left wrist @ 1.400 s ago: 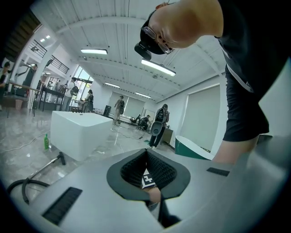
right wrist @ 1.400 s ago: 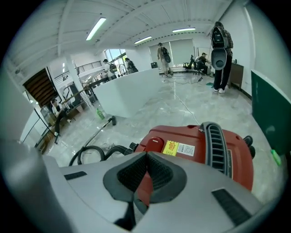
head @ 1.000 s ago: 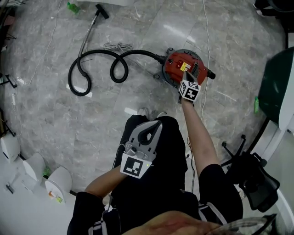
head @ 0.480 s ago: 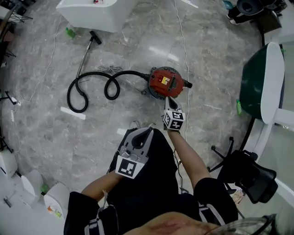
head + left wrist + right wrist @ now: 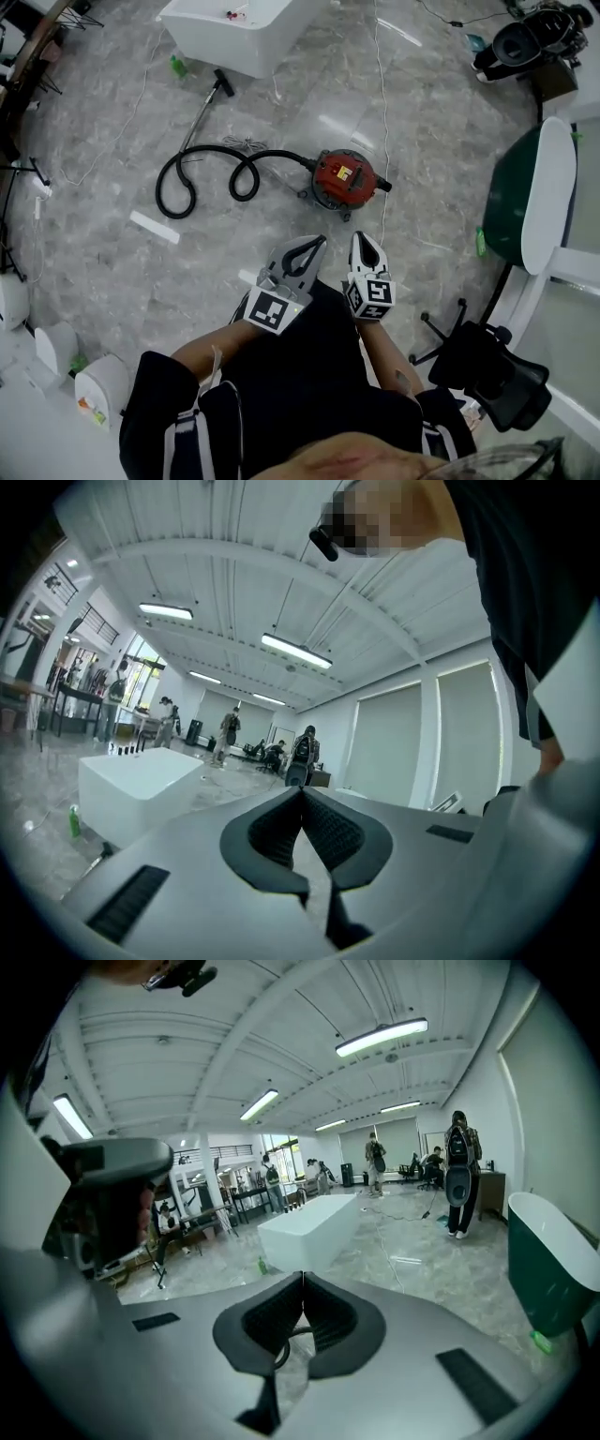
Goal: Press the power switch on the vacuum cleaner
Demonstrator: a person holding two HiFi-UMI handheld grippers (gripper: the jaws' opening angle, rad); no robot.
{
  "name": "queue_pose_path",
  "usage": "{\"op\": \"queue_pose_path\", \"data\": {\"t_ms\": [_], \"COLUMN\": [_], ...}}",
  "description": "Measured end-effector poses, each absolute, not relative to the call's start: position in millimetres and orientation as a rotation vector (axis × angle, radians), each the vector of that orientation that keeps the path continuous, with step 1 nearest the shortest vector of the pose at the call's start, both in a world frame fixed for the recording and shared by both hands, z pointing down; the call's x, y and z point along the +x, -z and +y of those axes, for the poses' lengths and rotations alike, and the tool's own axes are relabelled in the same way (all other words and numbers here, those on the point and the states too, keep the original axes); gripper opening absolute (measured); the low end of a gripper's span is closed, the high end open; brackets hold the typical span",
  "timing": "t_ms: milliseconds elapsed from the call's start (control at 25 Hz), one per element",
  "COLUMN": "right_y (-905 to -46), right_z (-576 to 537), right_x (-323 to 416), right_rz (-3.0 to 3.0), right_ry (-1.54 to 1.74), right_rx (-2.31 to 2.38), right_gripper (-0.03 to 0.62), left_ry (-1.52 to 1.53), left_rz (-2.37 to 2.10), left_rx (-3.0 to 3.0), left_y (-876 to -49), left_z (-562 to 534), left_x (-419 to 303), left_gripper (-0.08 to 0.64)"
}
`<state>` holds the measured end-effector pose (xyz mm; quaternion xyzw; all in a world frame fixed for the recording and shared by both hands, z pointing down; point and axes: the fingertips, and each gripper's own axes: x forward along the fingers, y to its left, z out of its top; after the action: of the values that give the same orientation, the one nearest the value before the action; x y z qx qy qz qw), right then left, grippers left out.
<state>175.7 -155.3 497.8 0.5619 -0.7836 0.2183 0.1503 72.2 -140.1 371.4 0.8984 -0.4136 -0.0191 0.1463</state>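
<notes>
Round red vacuum cleaner (image 5: 343, 178), coiled black hose (image 5: 281, 154) — left tool (image 5: 317, 243), right tool (image 5: 362, 236) both clenched, empty

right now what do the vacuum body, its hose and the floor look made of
Vacuum body: red, smooth with a slight sheen, probably moulded plastic, though painted metal is possible. Hose: black, lying in loose loops, so flexible plastic or rubber. Floor: grey veined slabs with glossy light reflections, polished stone or stone-look tile.
</notes>
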Motion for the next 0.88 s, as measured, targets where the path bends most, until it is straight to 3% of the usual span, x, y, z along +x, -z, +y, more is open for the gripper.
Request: {"op": "queue_pose_path", "data": {"t_ms": [400, 880], "right_y": [-408, -343], "right_z": [-140, -136], "right_x": [201, 190], "right_rz": [-2.356, -2.486], "right_ry": [-0.454, -0.251], "right_rx": [1.739, 1.781], "right_gripper": [0.017, 0.017], "left_ry": [0.228, 0.214], "left_rz": [-1.222, -1.224], "left_rx": [2.682, 2.742], "left_y": [-337, -327], "left_z": [-140, -124], "left_x": [95, 114], "left_gripper": [0.018, 0.018]}}
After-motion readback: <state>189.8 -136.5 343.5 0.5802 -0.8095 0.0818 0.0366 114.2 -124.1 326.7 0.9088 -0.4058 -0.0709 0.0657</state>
